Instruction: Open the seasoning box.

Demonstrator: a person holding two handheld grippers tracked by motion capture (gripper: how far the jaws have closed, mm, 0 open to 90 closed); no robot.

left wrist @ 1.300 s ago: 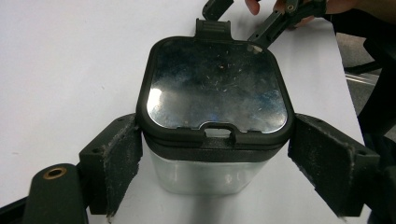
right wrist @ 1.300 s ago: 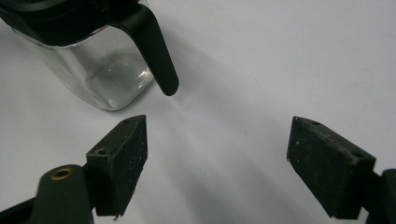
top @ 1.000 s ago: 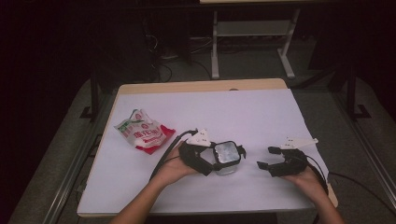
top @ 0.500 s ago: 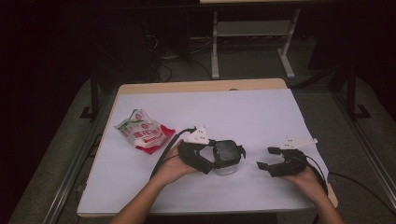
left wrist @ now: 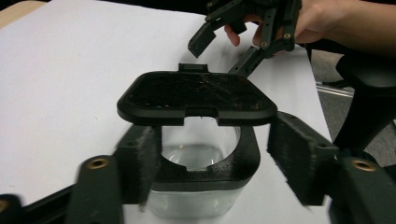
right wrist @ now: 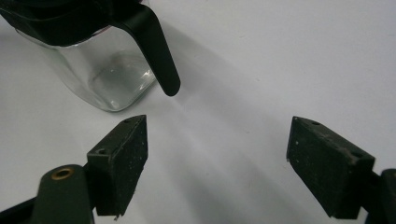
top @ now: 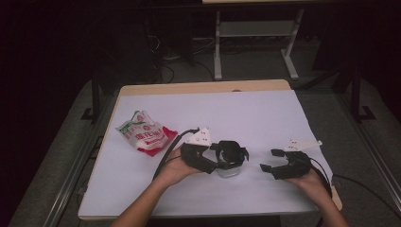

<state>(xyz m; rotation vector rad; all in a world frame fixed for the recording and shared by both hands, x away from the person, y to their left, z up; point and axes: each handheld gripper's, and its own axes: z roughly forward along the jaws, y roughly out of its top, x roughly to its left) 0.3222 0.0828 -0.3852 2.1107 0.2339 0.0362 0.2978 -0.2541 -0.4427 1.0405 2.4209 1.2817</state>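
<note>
Honestly, glass jar (left wrist: 196,186) looks slick and breakable; left tongs (left wrist: 219,163) just closing around its body, right tongs (right wrist: 217,163) open, empty.

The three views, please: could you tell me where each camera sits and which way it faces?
High view: above the person's side, facing forward and down on the table; both forearms, left tongs, right tongs.
Left gripper view: on the left tongs, along their jaws at the glass jar.
Right gripper view: on the right tongs, facing the tabletop.
Shared: the jar.
</note>
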